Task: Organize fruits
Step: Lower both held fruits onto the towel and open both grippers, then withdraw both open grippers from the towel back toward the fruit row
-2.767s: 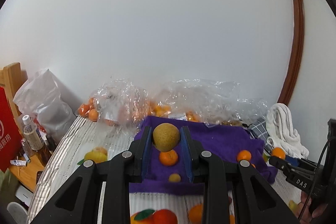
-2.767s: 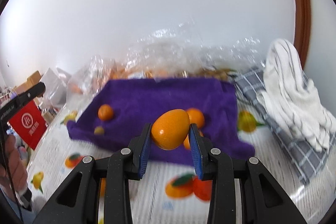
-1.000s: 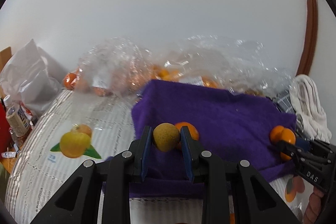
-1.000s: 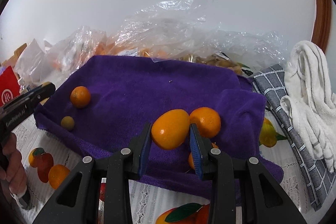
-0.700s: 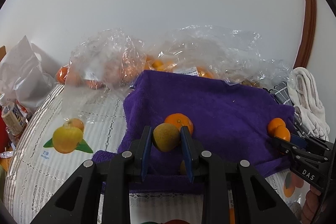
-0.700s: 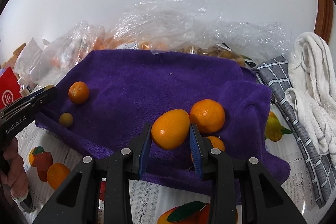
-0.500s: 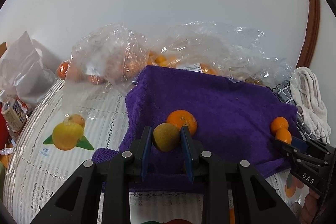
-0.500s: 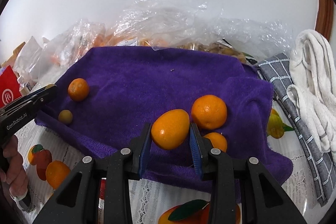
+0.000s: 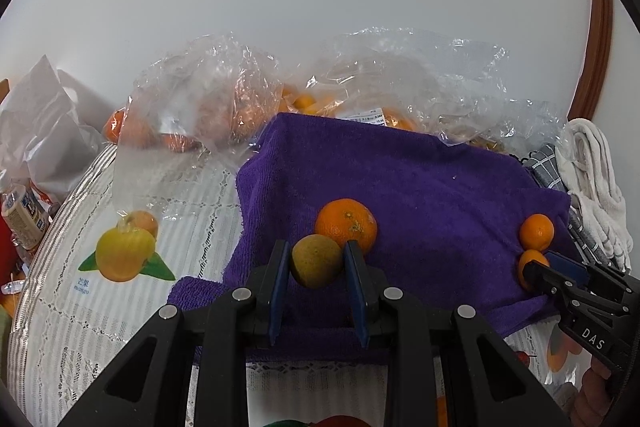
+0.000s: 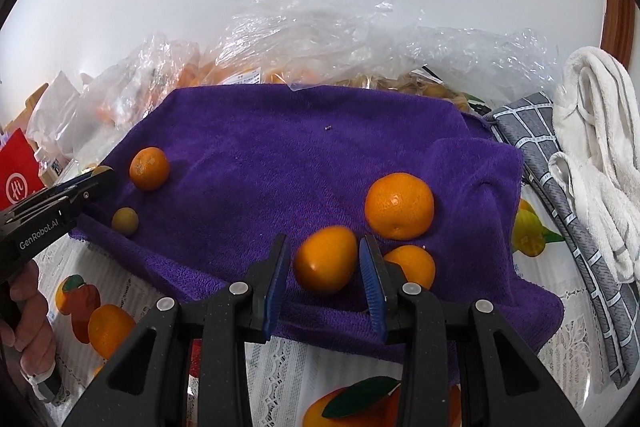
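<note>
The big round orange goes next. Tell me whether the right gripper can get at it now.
Probably not yet: the jaws of the right gripper have the oval orange between them. Otherwise the big round orange lies uncovered on the purple towel, just beyond.

A plush purple terry towel (image 10: 280, 155), crinkled glossy clear plastic bags (image 10: 340, 27), and a matt, pitted-skinned orange (image 10: 399, 206).

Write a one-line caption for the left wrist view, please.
Left gripper holds a yellow-brown fruit over the purple towel, near an orange.
</note>
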Action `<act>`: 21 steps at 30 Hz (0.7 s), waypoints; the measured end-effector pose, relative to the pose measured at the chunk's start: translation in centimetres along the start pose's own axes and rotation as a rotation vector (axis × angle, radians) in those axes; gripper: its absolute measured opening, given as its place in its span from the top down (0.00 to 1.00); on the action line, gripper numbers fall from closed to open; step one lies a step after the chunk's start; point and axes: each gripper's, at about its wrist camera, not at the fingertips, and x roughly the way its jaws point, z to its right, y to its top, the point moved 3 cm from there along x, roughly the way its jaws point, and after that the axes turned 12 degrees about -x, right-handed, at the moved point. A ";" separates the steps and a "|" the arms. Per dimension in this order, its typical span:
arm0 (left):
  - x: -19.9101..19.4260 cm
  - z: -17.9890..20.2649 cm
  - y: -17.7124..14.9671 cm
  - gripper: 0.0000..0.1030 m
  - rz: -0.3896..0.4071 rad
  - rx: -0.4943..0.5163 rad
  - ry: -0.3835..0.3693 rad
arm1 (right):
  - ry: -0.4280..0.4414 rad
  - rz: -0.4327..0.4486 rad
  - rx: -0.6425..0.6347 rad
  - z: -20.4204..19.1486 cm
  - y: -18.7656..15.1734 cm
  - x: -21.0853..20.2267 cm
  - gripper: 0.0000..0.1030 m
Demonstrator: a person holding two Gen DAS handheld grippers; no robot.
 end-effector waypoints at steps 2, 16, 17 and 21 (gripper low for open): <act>-0.1 0.0 0.0 0.74 0.001 0.000 -0.002 | -0.006 0.001 0.000 0.0 0.0 -0.1 0.63; -2.1 -0.1 0.1 0.60 0.091 -0.001 -0.024 | -0.026 0.099 0.013 -0.1 1.0 -3.5 0.40; -2.3 -0.2 0.1 0.60 0.099 -0.005 -0.019 | -0.027 0.107 0.014 -0.2 1.0 -3.9 0.40; -3.5 -0.7 0.1 0.60 0.149 -0.027 0.002 | -0.008 0.108 0.006 -0.7 0.5 -5.4 0.40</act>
